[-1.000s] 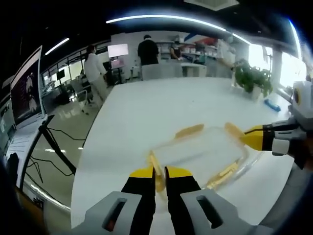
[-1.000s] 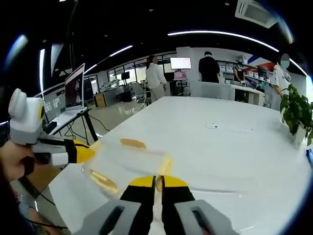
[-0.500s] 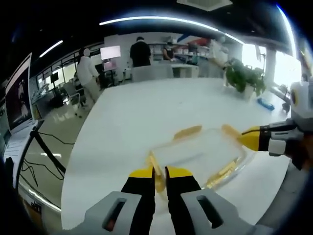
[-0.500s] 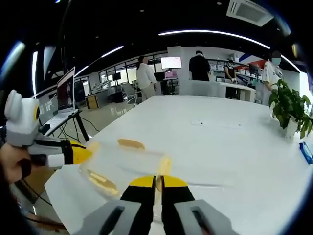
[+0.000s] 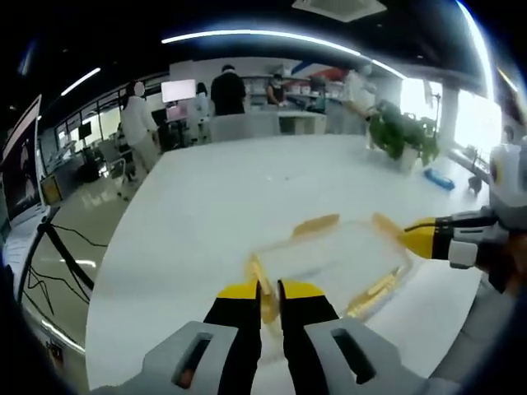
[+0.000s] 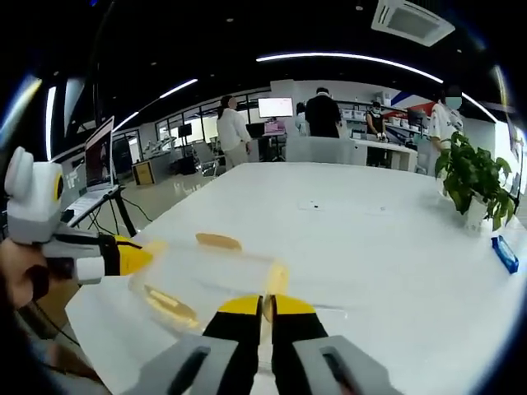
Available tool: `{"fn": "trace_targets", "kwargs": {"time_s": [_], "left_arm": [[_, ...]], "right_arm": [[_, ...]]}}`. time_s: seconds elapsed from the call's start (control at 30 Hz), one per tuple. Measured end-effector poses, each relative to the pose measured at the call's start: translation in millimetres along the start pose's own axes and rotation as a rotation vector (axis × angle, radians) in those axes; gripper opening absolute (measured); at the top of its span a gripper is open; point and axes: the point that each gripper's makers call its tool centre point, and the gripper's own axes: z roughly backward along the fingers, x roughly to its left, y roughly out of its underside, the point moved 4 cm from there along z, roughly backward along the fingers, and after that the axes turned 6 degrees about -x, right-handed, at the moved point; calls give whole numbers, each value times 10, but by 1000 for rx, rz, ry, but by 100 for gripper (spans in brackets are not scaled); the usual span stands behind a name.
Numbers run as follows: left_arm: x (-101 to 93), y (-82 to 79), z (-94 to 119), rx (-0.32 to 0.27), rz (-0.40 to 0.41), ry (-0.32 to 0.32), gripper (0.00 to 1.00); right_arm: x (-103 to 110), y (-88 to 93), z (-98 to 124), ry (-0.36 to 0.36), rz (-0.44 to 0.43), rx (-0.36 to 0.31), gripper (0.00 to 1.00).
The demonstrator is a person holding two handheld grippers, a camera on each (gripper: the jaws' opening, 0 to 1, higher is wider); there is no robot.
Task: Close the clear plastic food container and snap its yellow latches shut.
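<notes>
**Both tools clamped on opposite latches of the container**

Left gripper view: the left tool (image 5: pixel 269 290) reaches forward, level, clenched on a yellow latch (image 5: pixel 262 284) of the clear food container (image 5: pixel 333 259) near the desk (image 5: pixel 230 189) edge, its long axis running toward the right tool (image 5: pixel 418 237).

Right gripper view: the right tool (image 6: pixel 266 305) grips the opposite latch (image 6: pixel 277 280).

Open-plan office or lab, dark ceiling, long white table.
White table (image 6: pixel 387 230); potted plant (image 6: pixel 473 177) far right; blue object (image 6: pixel 503 253) beside it; curved ceiling light strips (image 6: pixel 346 58); laptop on stand (image 6: pixel 97 156) left; wall screen (image 6: pixel 275 107); standing people (image 6: pixel 230 132) at far end.
</notes>
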Motion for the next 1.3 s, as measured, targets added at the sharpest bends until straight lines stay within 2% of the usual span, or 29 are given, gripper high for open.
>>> {"fn": "trace_targets", "kwargs": {"time_s": [0.27,0.57,0.93,1.3], "left_arm": [[-232,-8,-57,-1,-4,40,5],[-428,6,-72,-4,-8,63,5],[-640,-14,-139,-2,-24,93,6],[-762,-1,-211,7,-38,117,6]], "right_arm": [[-231,5,93,32,-20,-8,0],[-400,6,175,48,-7,-8,0],[-599,50,251,61,11,1,0],[-740,81,243,70,36,12,0]]}}
